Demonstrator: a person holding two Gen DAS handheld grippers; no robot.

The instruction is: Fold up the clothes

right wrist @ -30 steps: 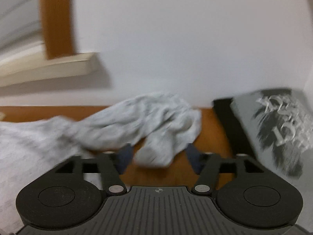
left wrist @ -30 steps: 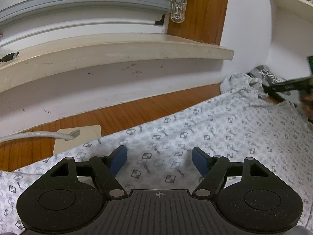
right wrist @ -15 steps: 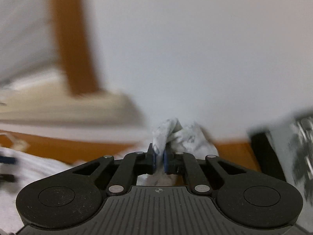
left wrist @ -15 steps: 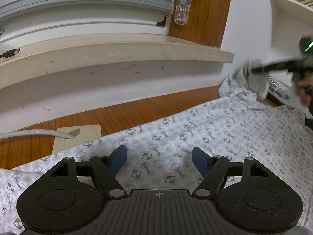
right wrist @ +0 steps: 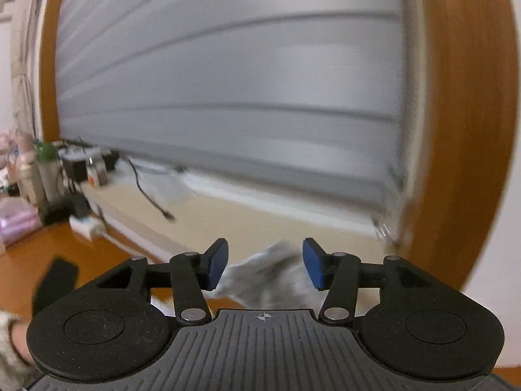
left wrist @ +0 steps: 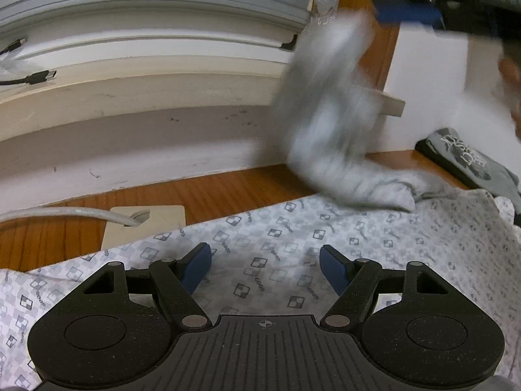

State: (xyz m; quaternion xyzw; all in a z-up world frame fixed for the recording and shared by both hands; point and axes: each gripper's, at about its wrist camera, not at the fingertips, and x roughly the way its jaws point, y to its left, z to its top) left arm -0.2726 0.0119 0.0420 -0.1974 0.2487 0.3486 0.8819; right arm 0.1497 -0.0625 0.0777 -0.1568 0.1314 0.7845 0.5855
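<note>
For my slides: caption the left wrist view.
Open left gripper hovers over the patterned shirt while its blurred sleeve is mid-air.

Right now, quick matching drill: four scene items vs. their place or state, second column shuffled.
Items:
1. left tool
2. patterned shirt
3. grey printed garment
4. grey cable

States:
A. runs into the beige floor plate
B. folded by the wall, far right
C. open above the fabric
D. spread on the wooden surface, one part blurred in mid-air

Pairs: 1-C, 2-D, 3-B, 4-A
</note>
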